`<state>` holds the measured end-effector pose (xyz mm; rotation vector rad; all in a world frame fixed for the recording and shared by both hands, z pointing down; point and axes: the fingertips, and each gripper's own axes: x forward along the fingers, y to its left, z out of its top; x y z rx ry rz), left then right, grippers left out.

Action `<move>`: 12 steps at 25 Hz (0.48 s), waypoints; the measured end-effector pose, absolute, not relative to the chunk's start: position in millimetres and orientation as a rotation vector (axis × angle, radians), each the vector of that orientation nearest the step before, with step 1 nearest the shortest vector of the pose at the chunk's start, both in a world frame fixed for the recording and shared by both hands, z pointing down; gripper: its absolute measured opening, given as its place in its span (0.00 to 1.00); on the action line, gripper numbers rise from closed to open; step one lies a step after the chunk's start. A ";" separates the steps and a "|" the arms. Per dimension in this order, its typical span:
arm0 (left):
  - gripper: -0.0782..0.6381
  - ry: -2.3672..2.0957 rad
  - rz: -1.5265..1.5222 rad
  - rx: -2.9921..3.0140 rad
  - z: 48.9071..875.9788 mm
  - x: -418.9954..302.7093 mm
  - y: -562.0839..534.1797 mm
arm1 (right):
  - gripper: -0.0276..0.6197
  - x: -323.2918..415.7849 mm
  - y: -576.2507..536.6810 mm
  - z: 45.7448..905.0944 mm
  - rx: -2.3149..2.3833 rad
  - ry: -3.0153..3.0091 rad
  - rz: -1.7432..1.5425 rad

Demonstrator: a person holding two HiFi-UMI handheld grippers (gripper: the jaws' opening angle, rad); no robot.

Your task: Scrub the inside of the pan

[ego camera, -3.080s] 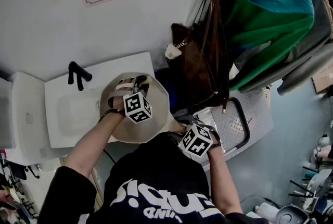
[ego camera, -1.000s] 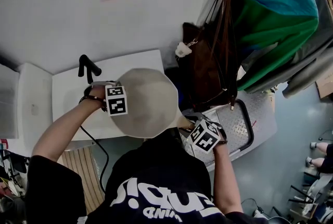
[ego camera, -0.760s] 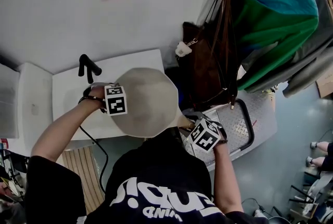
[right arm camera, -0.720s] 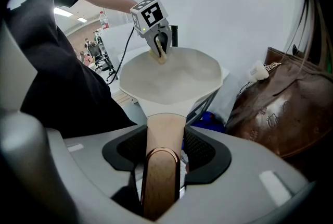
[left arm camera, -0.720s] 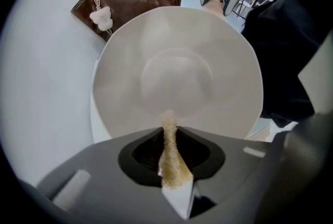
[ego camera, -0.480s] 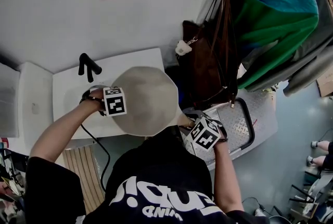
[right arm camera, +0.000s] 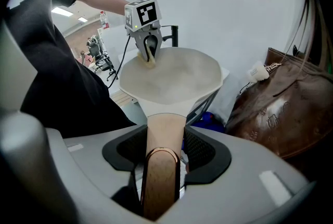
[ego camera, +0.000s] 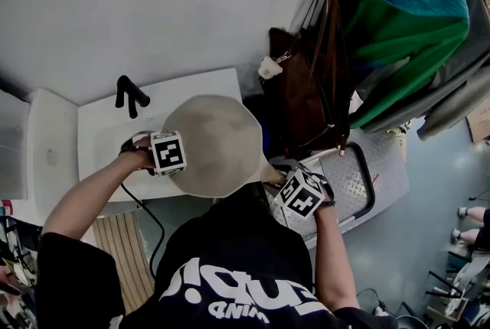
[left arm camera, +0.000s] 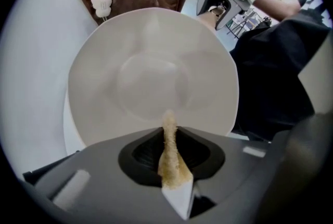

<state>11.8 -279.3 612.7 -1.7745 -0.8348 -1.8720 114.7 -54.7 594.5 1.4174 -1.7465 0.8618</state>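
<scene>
Right gripper clamps the handle, steadying the pan over the sink. Left gripper pinches a scrubber at the pan's left inner edge, likely mid-scrub.

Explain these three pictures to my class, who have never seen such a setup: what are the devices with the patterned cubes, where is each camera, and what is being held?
There is no robot here. A person holds a two-jaw gripper in each hand, and the patterned cubes are parts of those grippers. The head view comes from a camera on the person's head, looking steeply down. The other two views come from cameras riding on the grippers, each looking along its own jaws. The right gripper is shut on the wooden handle of a pale pan, holding it by a white sink with a black tap. The left gripper is shut on a tan scrubbing pad, whose tip reaches the pan near its rim. A brown bag hangs by the wall.
</scene>
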 end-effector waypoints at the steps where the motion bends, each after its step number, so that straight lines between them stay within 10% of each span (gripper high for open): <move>1: 0.21 -0.824 -1.887 -1.771 613.0 9.5 -280.6 | 0.39 114.9 -54.9 594.4 1.418 -1.746 0.861; 12: 0.21 -0.943 -2.002 -1.870 610.5 -4.6 -237.3 | 0.39 114.9 -54.0 594.1 1.416 -1.748 0.862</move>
